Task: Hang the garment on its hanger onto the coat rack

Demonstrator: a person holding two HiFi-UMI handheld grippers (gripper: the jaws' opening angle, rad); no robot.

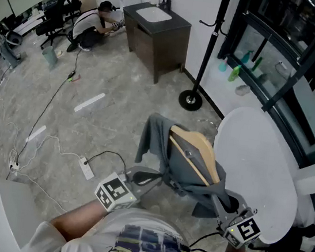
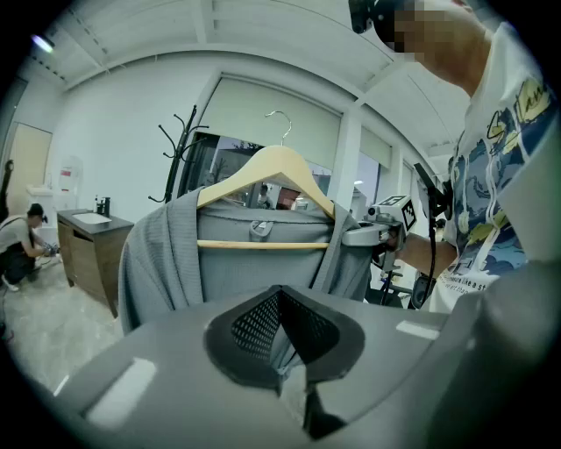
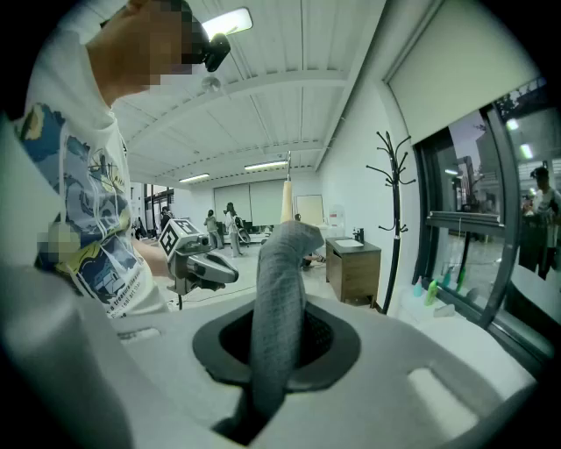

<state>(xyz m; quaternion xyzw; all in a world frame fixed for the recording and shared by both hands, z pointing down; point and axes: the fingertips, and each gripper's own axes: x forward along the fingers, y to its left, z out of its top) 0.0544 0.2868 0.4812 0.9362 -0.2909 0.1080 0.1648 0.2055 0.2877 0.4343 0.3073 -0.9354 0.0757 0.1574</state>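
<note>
A grey garment (image 1: 171, 153) hangs on a wooden hanger (image 1: 195, 152), held up in the air between my two grippers. My left gripper (image 1: 157, 178) is shut on a thin fold of its lower edge (image 2: 282, 346). My right gripper (image 1: 223, 205) is shut on a thick roll of the grey cloth (image 3: 276, 298). In the left gripper view the hanger (image 2: 272, 167) stands upright with its metal hook (image 2: 280, 118) on top. The black coat rack (image 1: 210, 48) stands farther ahead, apart from the garment, with its round base (image 1: 190, 101) on the floor.
A round white table (image 1: 260, 178) lies close on the right. A dark cabinet with a sink (image 1: 159, 32) stands behind the rack, and a person (image 1: 93, 26) crouches at the far left. Cables and a power strip (image 1: 86, 168) run across the floor. A glass partition (image 1: 289, 59) lines the right side.
</note>
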